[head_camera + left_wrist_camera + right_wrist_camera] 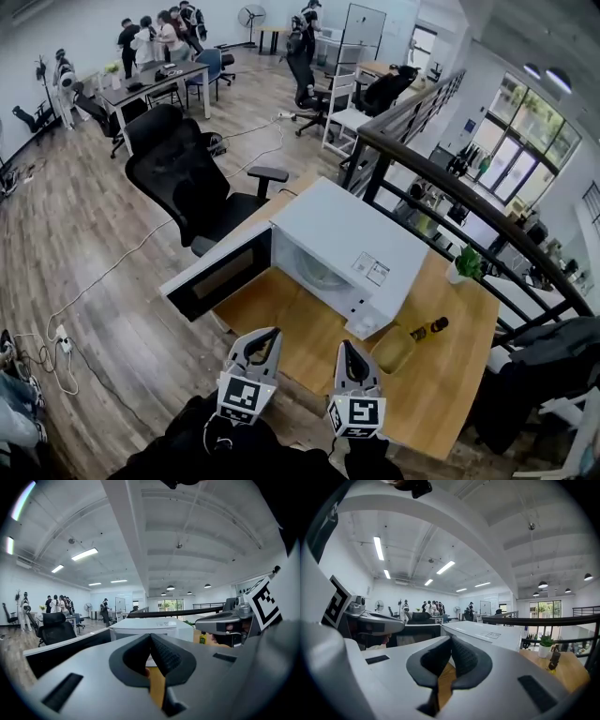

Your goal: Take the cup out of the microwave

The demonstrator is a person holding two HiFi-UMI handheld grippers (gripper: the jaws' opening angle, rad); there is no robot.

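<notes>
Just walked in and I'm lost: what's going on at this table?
A person holds the left gripper and the right gripper, both shut and empty, at the near edge of the wooden table. They face a white microwave whose door stands open. I can't make out a cup inside, and nothing has been grabbed yet.

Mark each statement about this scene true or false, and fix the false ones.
1. The microwave has its door open. True.
2. The left tool grips a cup. False: its jaws are shut on nothing.
3. The right tool is shut and empty. True.
4. The plant stands on top of the microwave. False: it stands on the table, by the railing.
5. A bottle is on the table, right of the microwave. True.
</notes>
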